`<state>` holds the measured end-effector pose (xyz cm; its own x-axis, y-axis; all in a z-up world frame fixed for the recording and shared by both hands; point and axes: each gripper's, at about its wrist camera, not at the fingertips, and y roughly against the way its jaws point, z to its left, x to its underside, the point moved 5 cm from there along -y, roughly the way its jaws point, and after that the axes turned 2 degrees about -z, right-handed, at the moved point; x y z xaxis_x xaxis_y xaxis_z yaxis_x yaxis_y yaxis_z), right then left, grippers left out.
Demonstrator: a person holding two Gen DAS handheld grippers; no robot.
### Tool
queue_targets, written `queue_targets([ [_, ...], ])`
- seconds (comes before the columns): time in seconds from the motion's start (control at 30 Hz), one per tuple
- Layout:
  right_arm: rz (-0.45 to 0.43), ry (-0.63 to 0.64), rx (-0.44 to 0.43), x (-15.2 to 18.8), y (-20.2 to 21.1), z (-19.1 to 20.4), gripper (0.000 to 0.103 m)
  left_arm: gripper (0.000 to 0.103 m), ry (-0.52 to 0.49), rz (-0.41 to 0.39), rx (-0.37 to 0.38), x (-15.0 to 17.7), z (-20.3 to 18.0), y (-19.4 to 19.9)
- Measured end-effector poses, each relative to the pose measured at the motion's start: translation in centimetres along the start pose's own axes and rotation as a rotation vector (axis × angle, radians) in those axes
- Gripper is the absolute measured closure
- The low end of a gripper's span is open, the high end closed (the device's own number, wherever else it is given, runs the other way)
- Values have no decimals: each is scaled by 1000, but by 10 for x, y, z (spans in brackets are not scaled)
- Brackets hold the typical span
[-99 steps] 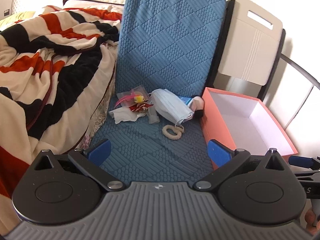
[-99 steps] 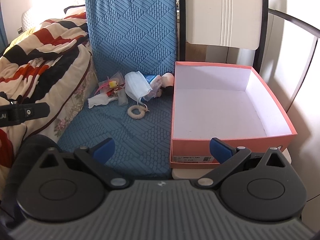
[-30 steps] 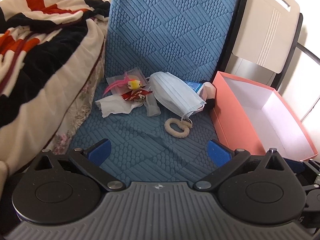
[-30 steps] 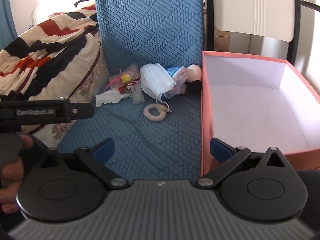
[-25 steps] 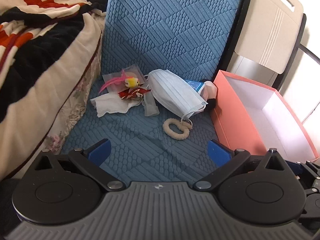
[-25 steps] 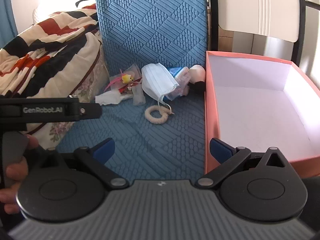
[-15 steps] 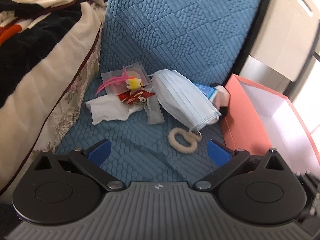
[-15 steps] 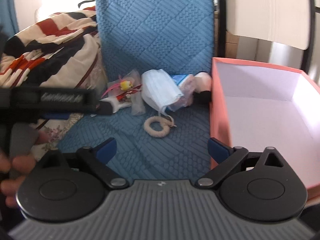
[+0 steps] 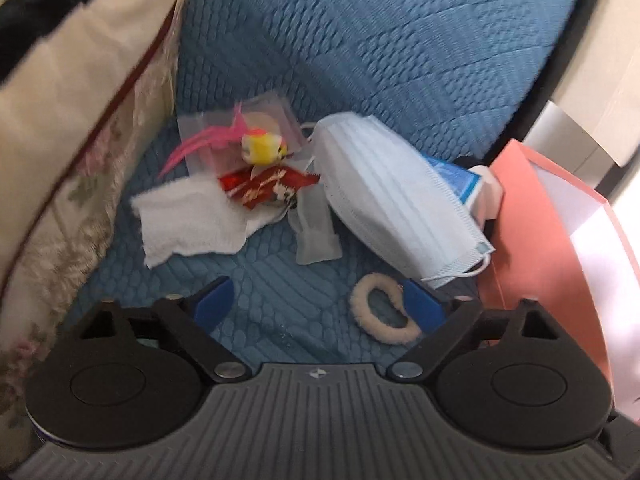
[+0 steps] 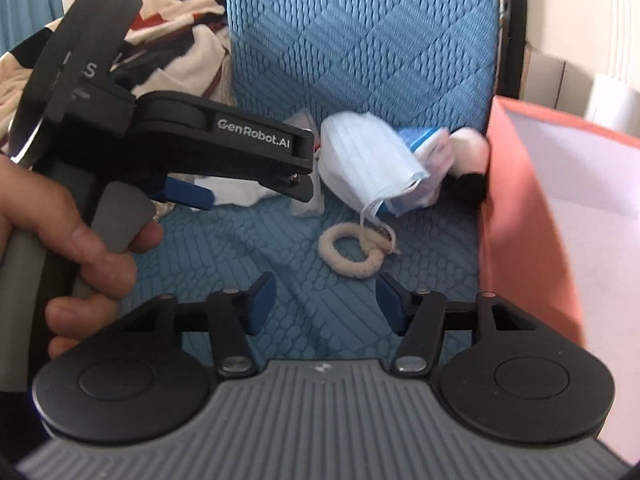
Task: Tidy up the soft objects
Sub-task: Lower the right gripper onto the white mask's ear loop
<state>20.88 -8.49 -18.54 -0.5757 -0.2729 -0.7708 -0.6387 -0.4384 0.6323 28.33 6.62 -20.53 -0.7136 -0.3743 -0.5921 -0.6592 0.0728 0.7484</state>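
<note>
A small heap of soft odds and ends lies on a blue quilted seat cushion, with a salmon-pink box standing open at its right edge and a striped blanket bunched up on the left. Seen from the left wrist, the left gripper hangs over the cushion with its blue-tipped jaws closing but wide apart; bare cushion lies between them, and the right-hand tip overlaps the edge of a cream fuzzy hair tie, though contact cannot be told. Past the tips lie a torn white tissue, a red wrapper, a clear packet holding a yellow toy with a pink feather, a narrow clear sachet and a pale blue face mask that leans over a blue-and-white tissue pack. One ear loop of the mask trails down towards the hair tie. The right wrist view shows the right gripper lower on the cushion, its jaws closing at about half width with nothing between the pads; the hair tie sits just beyond them, near the box wall. A person's hand grips the grey handle of the left tool, which crosses the upper left of that view and hides part of the pile. The picture is blurred, so small details of the wrappers cannot be read
</note>
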Motion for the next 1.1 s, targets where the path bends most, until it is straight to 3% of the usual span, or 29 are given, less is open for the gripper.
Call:
queue_targets([
  [0.4, 20, 7, 59, -1, -51, -8, 47, 39, 60, 56, 51, -15, 10, -44],
  [0.5, 28, 2, 63, -2, -59, -11, 47, 40, 61, 68, 54, -18, 9, -56],
  [0.87, 54, 3, 92, -3, -85, -15, 47, 52, -3, 42, 13, -29, 3, -79],
  [0.93, 52, 1, 86, -3, -88, -16, 47, 59, -17, 36, 5, -30, 1, -82],
  [1.1, 54, 5, 71, -8, -91, -16, 65, 69, -74, 20, -12, -28, -8, -85],
])
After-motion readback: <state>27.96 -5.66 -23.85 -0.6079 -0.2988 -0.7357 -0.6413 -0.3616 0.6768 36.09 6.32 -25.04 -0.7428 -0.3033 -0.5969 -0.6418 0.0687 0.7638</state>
